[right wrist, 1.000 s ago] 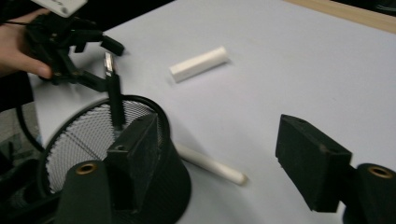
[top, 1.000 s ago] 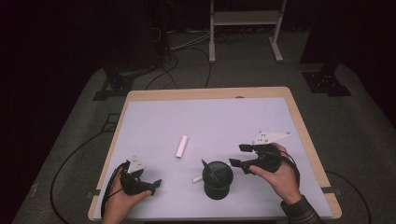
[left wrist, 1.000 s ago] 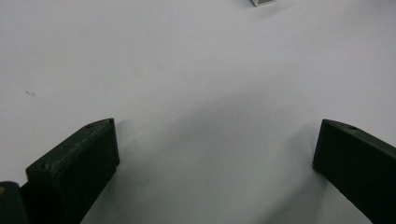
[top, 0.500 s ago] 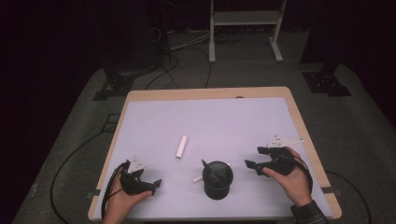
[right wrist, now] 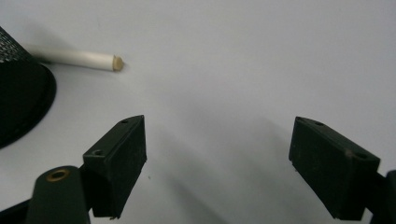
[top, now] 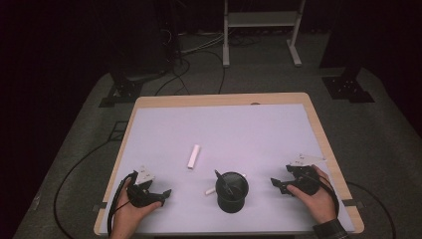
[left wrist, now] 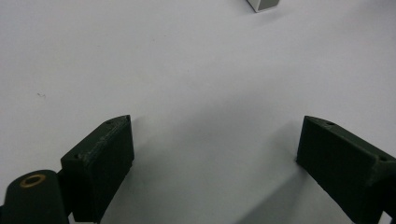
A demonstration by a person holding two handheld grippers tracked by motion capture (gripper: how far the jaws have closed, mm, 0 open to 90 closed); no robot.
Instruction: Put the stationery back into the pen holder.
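A black mesh cup [top: 232, 191] stands near the table's front edge with a dark pen upright in it. A white stick [top: 210, 191] lies on the table behind the cup and shows past its side as a white stick [right wrist: 79, 58] beside the black mesh cup [right wrist: 18, 93]. A short white bar [top: 193, 156] lies left of centre, and its end [left wrist: 264, 4] shows in the left gripper view. My left gripper [top: 161, 194] [left wrist: 217, 135] rests at the front left; its jaws have just been closing a little, open over bare table. My right gripper [top: 276, 185] [right wrist: 219, 135], right of the cup, has just been opening with nothing between its jaws.
The table [top: 318, 129] has a pale lilac top with a wooden rim. Cables trail from both grippers over the front corners. A white metal stand [top: 259, 20] and more cables are on the dark floor behind the table.
My right hand has moved right and toward the front edge, lower to the table and farther from the cup. The left hand has stayed where it was.
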